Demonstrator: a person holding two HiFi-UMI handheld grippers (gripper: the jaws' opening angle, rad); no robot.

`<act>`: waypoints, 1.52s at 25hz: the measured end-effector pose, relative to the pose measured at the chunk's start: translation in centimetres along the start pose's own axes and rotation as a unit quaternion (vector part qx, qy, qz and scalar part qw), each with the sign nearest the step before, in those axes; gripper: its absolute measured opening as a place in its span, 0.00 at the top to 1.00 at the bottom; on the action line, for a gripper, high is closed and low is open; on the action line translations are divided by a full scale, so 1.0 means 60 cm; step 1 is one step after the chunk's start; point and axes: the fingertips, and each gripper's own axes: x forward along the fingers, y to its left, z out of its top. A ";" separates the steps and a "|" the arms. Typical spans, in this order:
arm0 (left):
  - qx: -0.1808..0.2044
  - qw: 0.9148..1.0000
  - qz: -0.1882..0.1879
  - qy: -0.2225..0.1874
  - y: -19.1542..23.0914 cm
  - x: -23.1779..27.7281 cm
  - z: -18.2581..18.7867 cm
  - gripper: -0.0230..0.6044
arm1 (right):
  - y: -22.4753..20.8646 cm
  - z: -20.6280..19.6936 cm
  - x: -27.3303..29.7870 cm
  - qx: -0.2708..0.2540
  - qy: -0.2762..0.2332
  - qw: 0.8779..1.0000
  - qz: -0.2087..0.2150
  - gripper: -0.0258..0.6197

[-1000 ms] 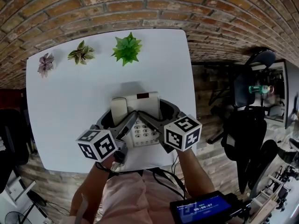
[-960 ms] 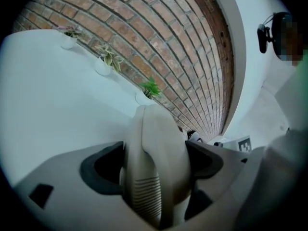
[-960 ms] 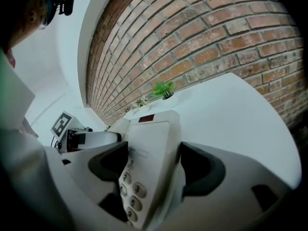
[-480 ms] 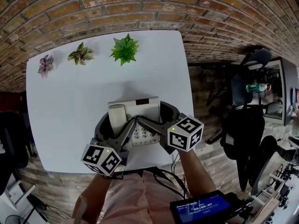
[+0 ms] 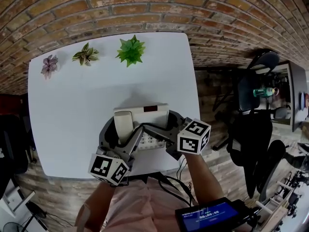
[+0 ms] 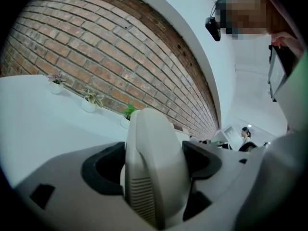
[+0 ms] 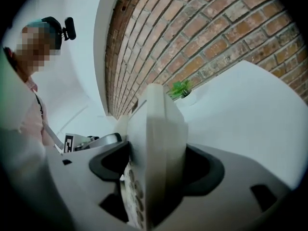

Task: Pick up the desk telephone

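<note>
The telephone [image 5: 145,121] is sitting in the lower middle of the head view, over the near part of the white table [image 5: 72,105], with its handset [image 5: 123,123] lying along its left side and its keypad [image 5: 150,140] facing up. Both grippers are reaching in from the bottom of the frame.

The left gripper [image 5: 120,132] is grasping the telephone's left side. In its own view the handset is filling the gap between the two jaws and the dark pads are pressing on it from both sides. These jaws have just been closing.

The right gripper [image 5: 162,124] is grasping the telephone's right side. In its own view the body is standing edge-on between the pads, which are touching it on both sides, and the round keys are showing on the left face. These jaws have also just been closing.

Whether the base is resting on the table or hanging just above it cannot be told.

Three small plants are standing along the table's far edge in the upper left: a purple plant [image 5: 48,65], a striped plant [image 5: 85,55] and a green plant [image 5: 130,50]. A brick wall [image 5: 145,8] is running behind them.
</note>
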 end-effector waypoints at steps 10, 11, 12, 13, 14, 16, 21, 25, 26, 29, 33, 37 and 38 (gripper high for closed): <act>-0.067 0.992 -0.093 0.061 -0.003 -0.027 -0.031 0.23 | 0.012 -0.002 -0.006 -0.041 -0.015 0.999 0.018 0.46; -0.069 0.990 -0.099 0.071 -0.003 -0.028 -0.041 0.23 | 0.013 -0.002 -0.006 -0.044 -0.016 0.999 0.020 0.46; -0.069 0.989 -0.102 0.077 -0.002 -0.028 -0.048 0.23 | 0.014 -0.002 -0.006 -0.047 -0.016 0.999 0.023 0.46; -0.067 0.989 -0.102 0.080 0.000 -0.027 -0.052 0.23 | 0.014 -0.002 -0.006 -0.049 -0.016 0.998 0.026 0.46; -0.063 0.989 -0.104 0.081 0.000 -0.025 -0.054 0.23 | 0.015 -0.002 -0.006 -0.052 -0.016 0.998 0.030 0.46; -0.059 0.989 -0.111 0.083 -0.003 -0.020 -0.055 0.23 | 0.017 -0.002 -0.007 -0.058 -0.017 0.998 0.036 0.47; -0.065 0.984 -0.137 0.091 -0.017 -0.009 -0.058 0.23 | 0.023 -0.009 -0.009 -0.063 -0.014 0.997 0.041 0.47; -0.041 0.986 -0.140 0.085 -0.028 -0.014 -0.057 0.24 | 0.030 -0.012 -0.018 -0.075 -0.016 0.996 0.036 0.46; -0.036 0.986 -0.138 0.081 -0.029 -0.016 -0.056 0.24 | 0.032 -0.012 -0.019 -0.080 -0.013 0.996 0.030 0.46; -0.035 0.988 -0.130 0.074 -0.028 -0.020 -0.057 0.24 | 0.029 -0.014 -0.019 -0.092 0.003 0.996 -0.002 0.42; -0.033 0.989 -0.129 0.069 -0.030 -0.023 -0.058 0.24 | 0.023 -0.030 -0.029 -0.091 0.034 0.995 -0.025 0.39; -0.031 0.988 -0.133 0.070 -0.031 -0.023 -0.059 0.24 | 0.024 -0.044 -0.038 -0.078 0.031 0.996 -0.019 0.46; -0.033 0.988 -0.134 0.071 -0.031 -0.022 -0.060 0.24 | 0.024 -0.044 -0.038 -0.077 0.029 0.996 -0.021 0.46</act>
